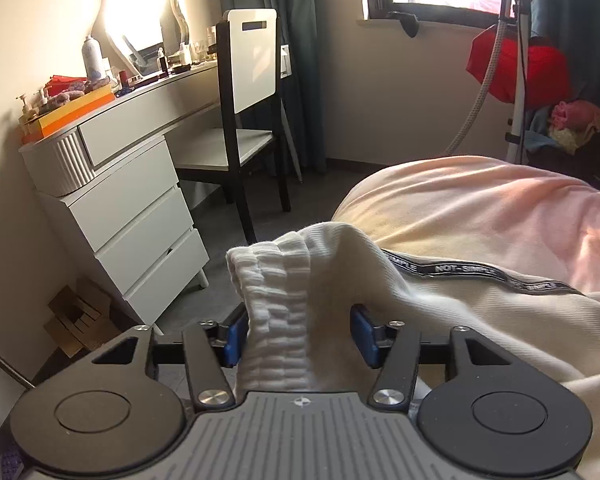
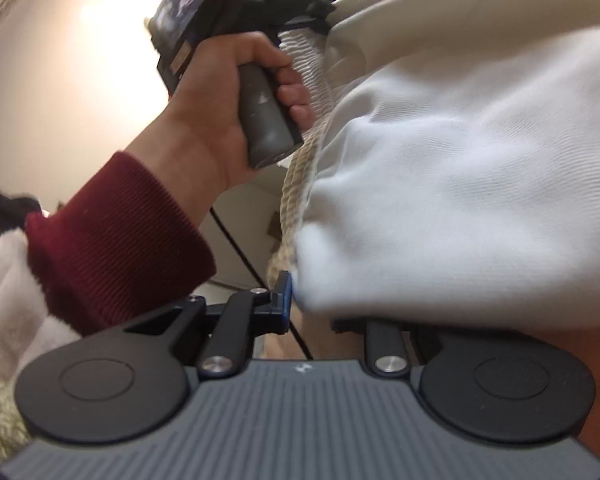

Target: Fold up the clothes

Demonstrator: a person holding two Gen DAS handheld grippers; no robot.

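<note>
A: Quick look — your left claw (image 1: 300, 334) stands released, blue pads clear on both sides, yet the ribbed waistband (image 1: 276, 280) of the cream trousers (image 1: 460, 320) sits bunched right between them. Nothing on that side is pinching it.

B: So where's the garment?

A: Draped from the claws out onto the bed (image 1: 480, 208); the black lettered tape (image 1: 472, 270) runs along it. In the right view the cloth (image 2: 460, 160) covers most of the right claw (image 2: 320, 304) — one blue pad touches the fabric, the other is hidden, so I can't tell if you've got a grip.

B: Risk?

A: If you lift or pull now, the waistband probably slides off the left claw and that corner drops — the fold goes crooked. If the right grip is thin too, the whole edge may slump off the bed side toward the floor (image 1: 220, 248). Your left hand (image 2: 228, 92) sits tight against the waistband, so a snag there is possible.
</note>
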